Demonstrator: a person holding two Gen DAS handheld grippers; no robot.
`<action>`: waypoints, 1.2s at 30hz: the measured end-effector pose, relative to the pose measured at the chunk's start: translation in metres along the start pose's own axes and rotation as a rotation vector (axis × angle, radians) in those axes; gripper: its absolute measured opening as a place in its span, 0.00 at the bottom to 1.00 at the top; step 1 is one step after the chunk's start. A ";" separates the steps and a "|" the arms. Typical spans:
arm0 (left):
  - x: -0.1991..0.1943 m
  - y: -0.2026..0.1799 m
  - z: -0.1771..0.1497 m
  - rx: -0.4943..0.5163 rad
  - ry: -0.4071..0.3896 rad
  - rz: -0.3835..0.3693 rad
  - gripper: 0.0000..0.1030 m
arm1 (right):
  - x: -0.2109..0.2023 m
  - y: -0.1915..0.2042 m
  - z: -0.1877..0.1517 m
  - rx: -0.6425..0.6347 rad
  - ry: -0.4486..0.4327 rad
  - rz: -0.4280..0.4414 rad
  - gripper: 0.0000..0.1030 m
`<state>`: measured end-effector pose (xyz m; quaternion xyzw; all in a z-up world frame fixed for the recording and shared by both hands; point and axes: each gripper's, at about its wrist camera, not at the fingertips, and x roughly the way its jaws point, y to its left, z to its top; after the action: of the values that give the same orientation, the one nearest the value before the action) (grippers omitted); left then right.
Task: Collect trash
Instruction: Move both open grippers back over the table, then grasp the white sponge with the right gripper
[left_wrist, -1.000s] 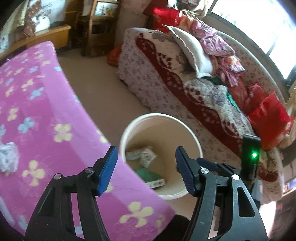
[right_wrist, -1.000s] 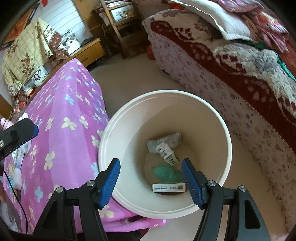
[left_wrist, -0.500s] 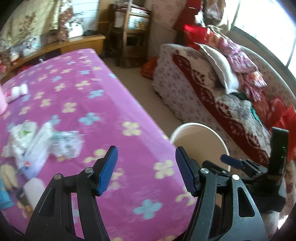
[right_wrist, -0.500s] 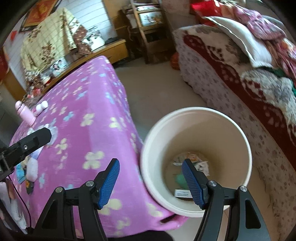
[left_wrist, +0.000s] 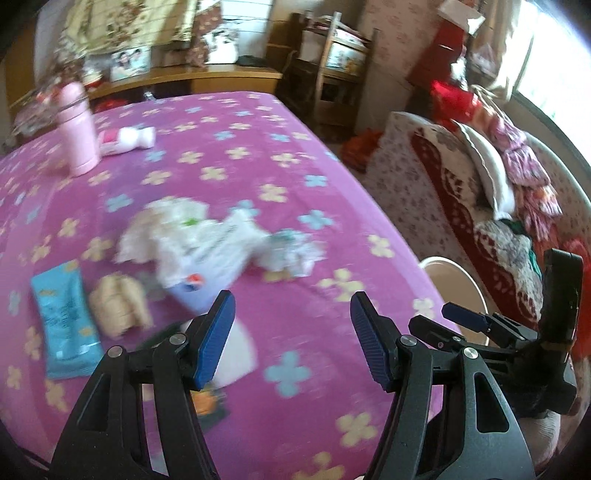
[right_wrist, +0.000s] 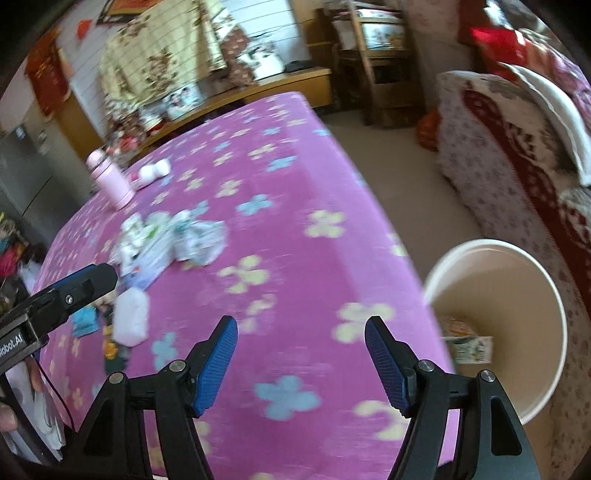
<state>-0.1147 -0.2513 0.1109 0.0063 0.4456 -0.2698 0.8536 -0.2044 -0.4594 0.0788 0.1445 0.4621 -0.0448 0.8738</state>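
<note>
— While both hovered over the purple flowered worktop (left_wrist: 258, 155), how did each claw stand?
— Left claw (left_wrist: 291, 339) was spread wide, gripping nothing; right claw (right_wrist: 301, 360) likewise spread and bare.
— And the trash?
— Ahead of the left claw lay a blurred heap of crumpled white wrappers (left_wrist: 207, 240), a blue packet (left_wrist: 62, 317) and a beige wad (left_wrist: 118, 310) to its left. Farther back stood a pink bottle (left_wrist: 79, 129).
— The bin?
— The cream bucket (right_wrist: 517, 266) stood on the floor just beside the worktop's edge, right of the right claw, with a few wrappers inside.
</note>
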 end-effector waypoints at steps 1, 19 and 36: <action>-0.004 0.011 -0.002 -0.012 -0.002 0.011 0.62 | 0.004 0.013 0.000 -0.020 0.007 0.014 0.67; -0.035 0.137 -0.029 -0.182 0.015 0.151 0.62 | 0.059 0.136 0.002 -0.218 0.106 0.188 0.67; -0.027 0.147 -0.027 -0.206 0.037 0.139 0.62 | 0.099 0.172 -0.002 -0.294 0.193 0.229 0.36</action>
<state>-0.0790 -0.1072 0.0814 -0.0459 0.4850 -0.1626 0.8580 -0.1130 -0.2893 0.0334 0.0706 0.5258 0.1366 0.8366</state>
